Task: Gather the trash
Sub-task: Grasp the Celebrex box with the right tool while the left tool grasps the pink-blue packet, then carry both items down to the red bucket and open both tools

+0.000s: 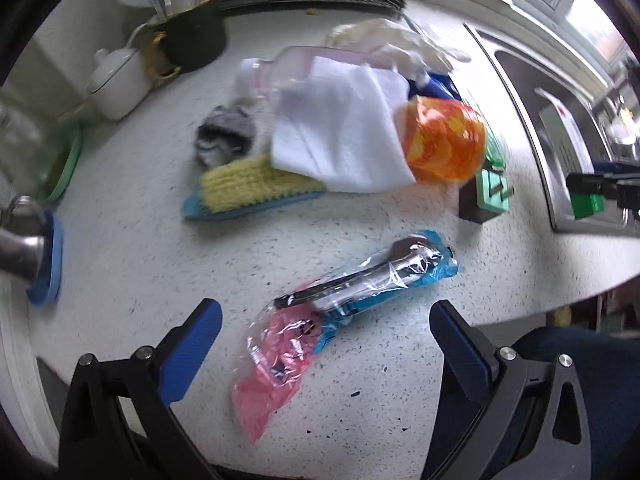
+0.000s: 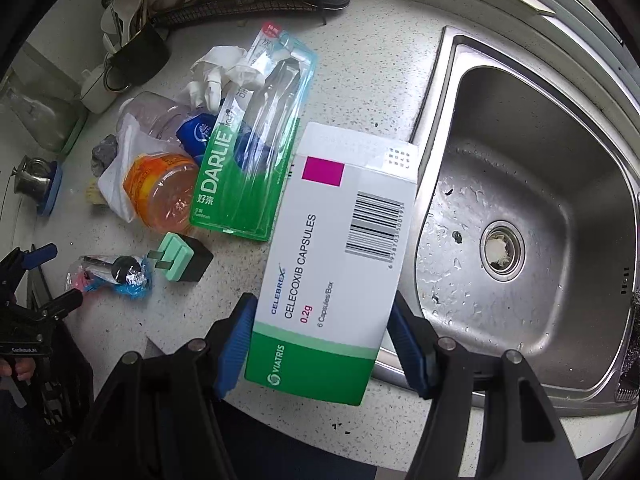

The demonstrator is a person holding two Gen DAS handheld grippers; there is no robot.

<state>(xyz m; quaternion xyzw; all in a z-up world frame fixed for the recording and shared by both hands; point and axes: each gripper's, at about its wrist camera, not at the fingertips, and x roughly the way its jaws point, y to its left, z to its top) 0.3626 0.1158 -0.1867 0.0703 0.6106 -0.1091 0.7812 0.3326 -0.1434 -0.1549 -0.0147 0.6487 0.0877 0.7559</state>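
The right gripper [image 2: 322, 344] is clenched on a white-and-green Celebrex capsule box [image 2: 336, 264], its blue pads pressed to the box's two long sides; the box is held above the speckled countertop [image 2: 380, 72], with its far end near the rim of the steel sink [image 2: 520, 160].

The left gripper [image 1: 324, 340] stands released, its fingers spread wide and nothing between them; it hangs over a crinkled plastic wrapper [image 1: 340, 300] of pink and blue film that lies flat on the counter, a dark handled thing showing through the clear part, though the blur makes it hard to say what that is.

Beyond the wrapper sits a heap of litter: a white paper towel [image 1: 340, 140] draped over a clear bottle with an orange label [image 1: 444, 140]; a yellow-bristled scrub brush [image 1: 252, 188] with a blue back, touching the towel's near edge; a green Darlie toothbrush pack [image 2: 248, 148] leaning across the bottle and a blue packet; crumpled white tissue [image 2: 218, 70] behind it.

A black plug with a mint-green face [image 2: 182, 258] lies between the heap and the wrapper; a small metal jug [image 2: 32, 178] rests on a blue coaster at the counter's left edge.
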